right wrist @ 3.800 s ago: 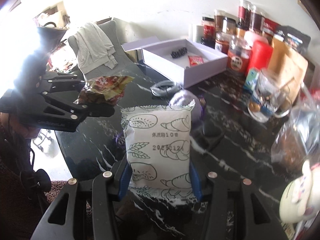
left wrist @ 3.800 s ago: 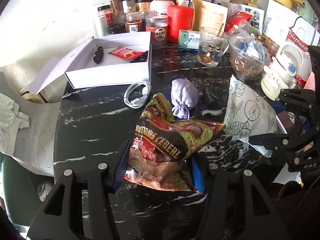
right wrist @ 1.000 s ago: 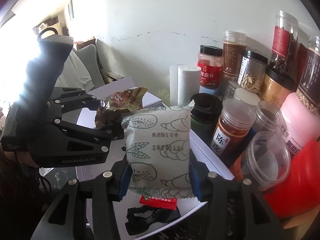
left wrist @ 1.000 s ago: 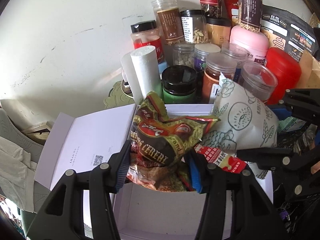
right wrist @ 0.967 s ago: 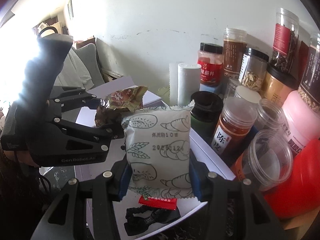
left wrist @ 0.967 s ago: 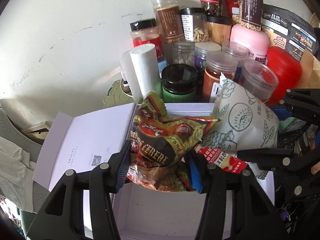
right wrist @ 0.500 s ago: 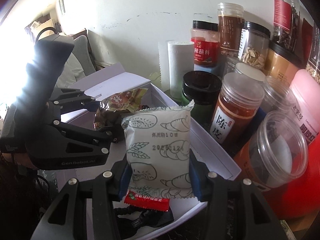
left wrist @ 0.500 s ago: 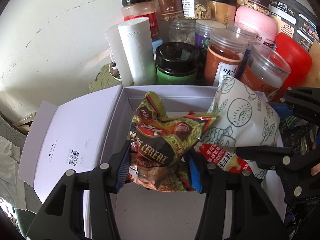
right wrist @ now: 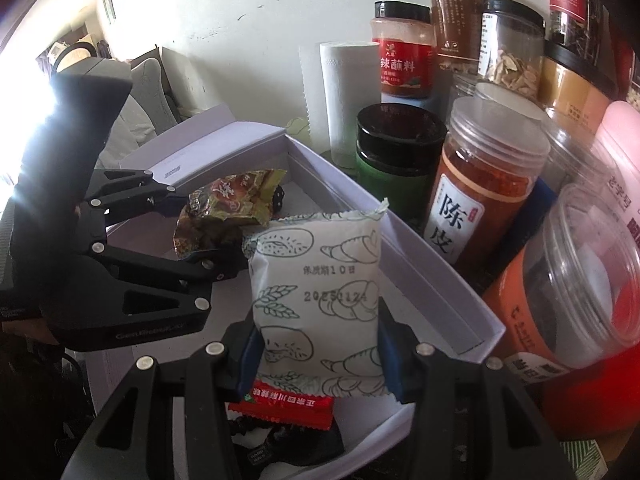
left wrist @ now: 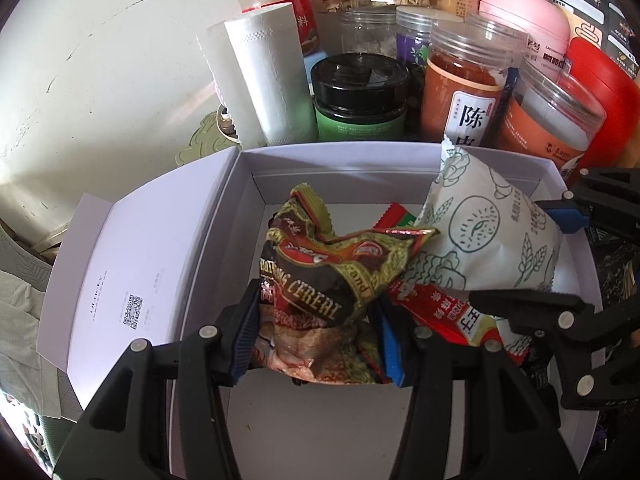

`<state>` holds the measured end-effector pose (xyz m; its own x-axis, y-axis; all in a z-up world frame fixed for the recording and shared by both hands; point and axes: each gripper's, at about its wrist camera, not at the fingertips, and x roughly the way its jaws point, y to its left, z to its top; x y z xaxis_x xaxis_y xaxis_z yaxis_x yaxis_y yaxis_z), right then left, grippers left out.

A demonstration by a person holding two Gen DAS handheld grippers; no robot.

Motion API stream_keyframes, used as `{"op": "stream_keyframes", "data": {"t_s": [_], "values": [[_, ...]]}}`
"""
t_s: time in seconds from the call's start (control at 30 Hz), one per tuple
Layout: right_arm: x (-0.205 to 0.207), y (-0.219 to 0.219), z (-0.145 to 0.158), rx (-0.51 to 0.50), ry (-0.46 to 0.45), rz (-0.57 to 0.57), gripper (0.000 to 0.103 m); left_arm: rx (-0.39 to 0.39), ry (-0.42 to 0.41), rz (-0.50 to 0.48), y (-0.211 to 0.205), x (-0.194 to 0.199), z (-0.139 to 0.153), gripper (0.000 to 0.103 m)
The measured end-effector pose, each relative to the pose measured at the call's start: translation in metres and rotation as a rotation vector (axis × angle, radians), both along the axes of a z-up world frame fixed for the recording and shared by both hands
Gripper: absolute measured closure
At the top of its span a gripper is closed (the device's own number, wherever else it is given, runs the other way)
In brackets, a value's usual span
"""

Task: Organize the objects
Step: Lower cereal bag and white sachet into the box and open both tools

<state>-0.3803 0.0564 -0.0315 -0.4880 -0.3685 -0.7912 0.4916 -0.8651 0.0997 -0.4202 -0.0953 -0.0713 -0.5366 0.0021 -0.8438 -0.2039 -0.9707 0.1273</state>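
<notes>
Crowded spice jars (left wrist: 460,92) behind open white cardboard box (left wrist: 248,216). Left gripper (left wrist: 316,336) jaws clamped on crinkled brown cereal packet (left wrist: 336,276); right gripper (right wrist: 318,344) jaws clamped on white printed pastry pouch (right wrist: 320,280), both held over box. Risk: packets collide on release; one may be tipped over the wall.

The left tool (left wrist: 316,338) is clamped on a crumpled brown-and-red foil cereal packet (left wrist: 320,280), while just to its right the right tool (right wrist: 318,344) pinches a white printed bread packet (right wrist: 316,288) upright between its blue pads (right wrist: 250,346).
</notes>
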Motion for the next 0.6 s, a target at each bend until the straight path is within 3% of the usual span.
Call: {"op": "stream_keyframes", "data": {"t_s": [0.23,0.37,0.6], "values": [[-0.003,-0.005,-0.009,0.038,-0.033,0.000,0.052,-0.019,-0.034,0.013,0.001,0.000,-0.008,0.051],[-0.003,-0.005,-0.009,0.037,-0.039,0.001,0.052,-0.050,-0.065,0.035,0.002,-0.003,-0.014,0.040],[-0.001,-0.007,-0.009,0.054,-0.048,0.003,0.050,-0.079,-0.072,0.031,0.005,0.001,-0.016,0.033]]}}
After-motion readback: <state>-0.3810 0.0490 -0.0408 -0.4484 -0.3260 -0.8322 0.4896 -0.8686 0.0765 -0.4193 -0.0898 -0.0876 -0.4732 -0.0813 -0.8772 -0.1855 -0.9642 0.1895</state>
